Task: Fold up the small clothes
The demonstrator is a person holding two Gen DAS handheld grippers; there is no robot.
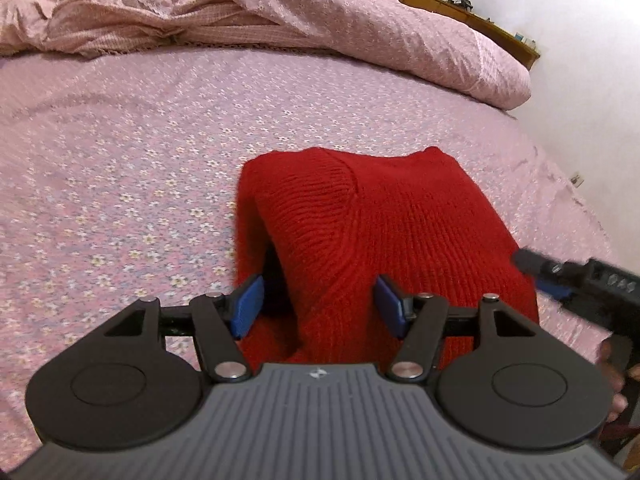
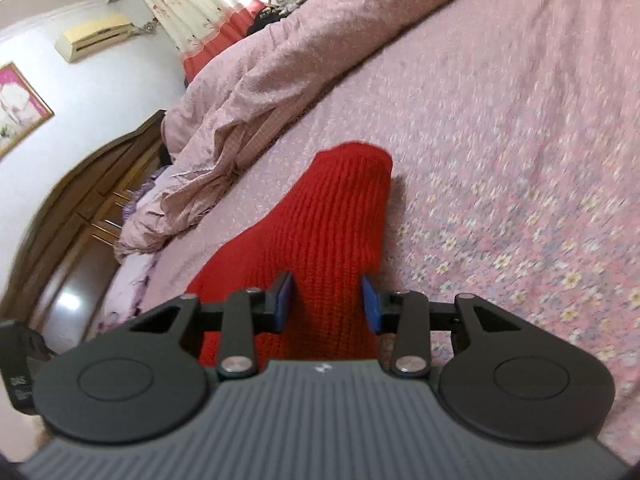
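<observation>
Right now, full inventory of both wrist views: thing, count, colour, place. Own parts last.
sweater: 1, red knit, on the bedsheet, under both grippers
bedsheet: 1, pink floral, covers the bed
quilt: 1, pink, bunched at the far side
air conditioner: 1, cream, high on the wall
picture: 1, pink, framed, on the wall
left gripper: 1, black, blue pads, sweater between its open jaws
right gripper: 1, same, over the sweater's right edge

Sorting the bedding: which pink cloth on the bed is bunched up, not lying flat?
The plain pink quilt, heaped in folds along the far side. The flowered sheet under the red sweater lies flat.
</observation>
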